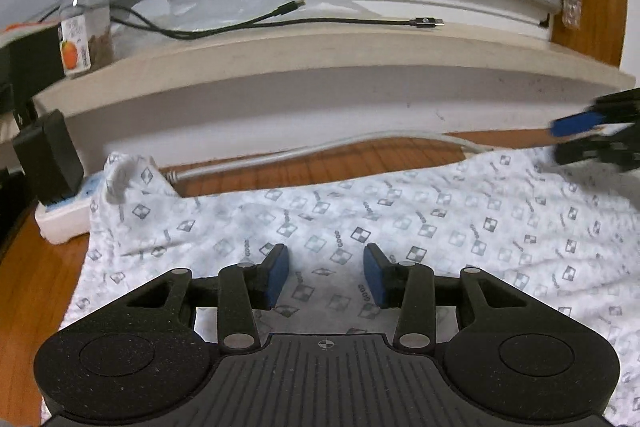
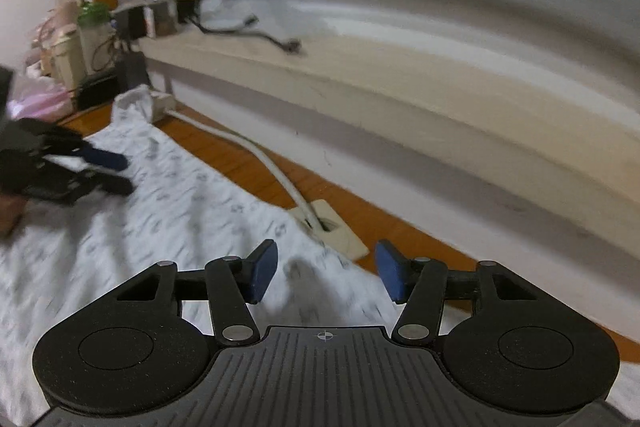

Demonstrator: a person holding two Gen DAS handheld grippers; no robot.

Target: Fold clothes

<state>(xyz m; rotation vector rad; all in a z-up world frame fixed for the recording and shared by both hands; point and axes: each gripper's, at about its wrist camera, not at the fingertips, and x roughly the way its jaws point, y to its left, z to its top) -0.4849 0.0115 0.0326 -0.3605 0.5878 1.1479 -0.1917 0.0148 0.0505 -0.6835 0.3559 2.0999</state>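
A white garment with a grey checker print lies spread flat on the wooden table. My left gripper is open and empty, just above the cloth near its left part. My right gripper is open and empty above the cloth's far right edge. In the left wrist view the right gripper shows blurred at the right, jaws apart. In the right wrist view the left gripper shows at the left, jaws apart. One cloth corner is bunched on a power strip.
A white power strip with a black adapter sits at the far left, its grey cable running along the wall. A white cable outlet plate sits on the table. A ledge holds a jar and black cables.
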